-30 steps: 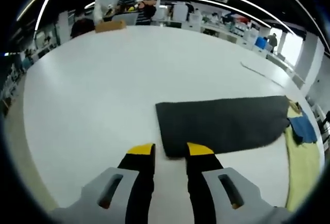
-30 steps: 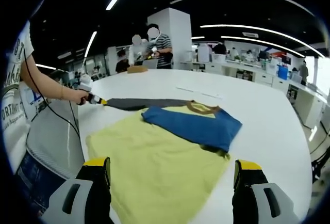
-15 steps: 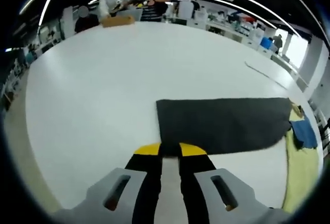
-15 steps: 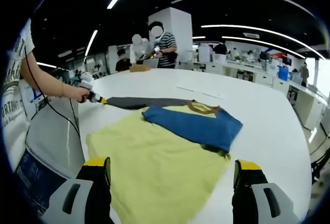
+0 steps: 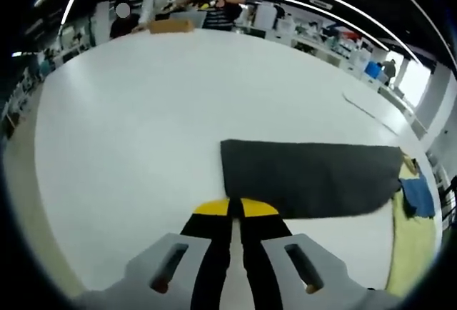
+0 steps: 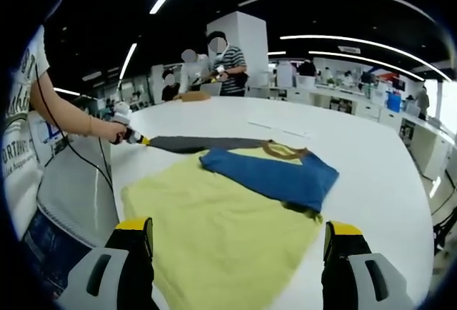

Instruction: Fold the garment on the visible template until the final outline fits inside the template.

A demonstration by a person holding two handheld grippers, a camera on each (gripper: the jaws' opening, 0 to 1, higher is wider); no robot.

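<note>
My left gripper (image 5: 230, 208) has its jaws pinched together on the near edge of the dark sleeve (image 5: 307, 178), which stretches away toward three o'clock across the white table (image 5: 128, 110). My right gripper (image 6: 239, 242) hangs with its jaws spread wide and empty over the yellow shirt (image 6: 214, 231), whose blue sleeve (image 6: 275, 174) already lies folded across the chest at one o'clock. I see no template outline under the shirt. I judge the step is bringing this sleeve inward: I should lift only slightly, carry it flat over the body, and avoid dragging the shirt sideways.
</note>
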